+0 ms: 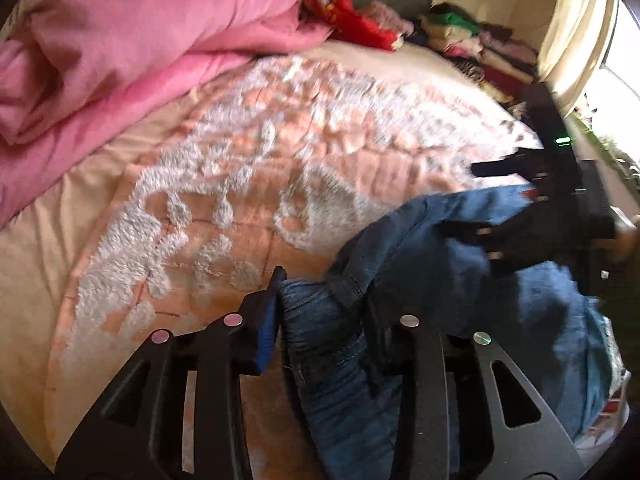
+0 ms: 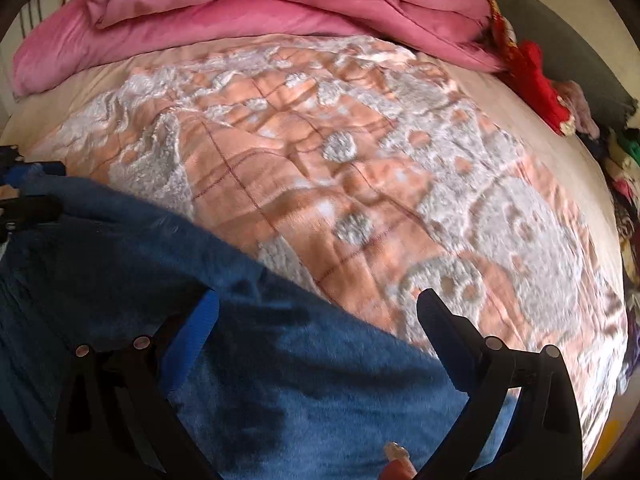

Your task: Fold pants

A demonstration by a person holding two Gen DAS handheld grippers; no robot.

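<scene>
Jeans (image 1: 340, 344), blue denim, lie bunched on the quilted bedspread (image 1: 248, 168) directly at your two tongs. In the left wrist view, your left tongs (image 1: 320, 308) are clamped on a thick roll of the denim: the blue-padded finger (image 1: 266, 320) presses the roll from one side, and the opposite finger is sunk in the cloth on the other side. Ahead and to the right of the left tongs, your right tongs (image 1: 500, 204) appear as a blurred black shape over a raised fold of the jeans.

In the right wrist view, your right tongs (image 2: 316, 312) stand wide apart. The denim (image 2: 248, 360) spreads between and beneath the fingers; the blue-padded finger (image 2: 196, 332) lies against the cloth, while the black finger (image 2: 440, 320) sits at the cloth's edge, over the bedspread (image 2: 360, 184). Neither finger pinches the fabric here. A fingertip of your hand (image 2: 396, 460) shows at the bottom edge.

Beyond both tongs, a pink duvet (image 2: 260, 8) is heaped at the far side of the bed. Right of it, a red garment (image 2: 536, 80) lies beside stacked clothes (image 1: 480, 48).
</scene>
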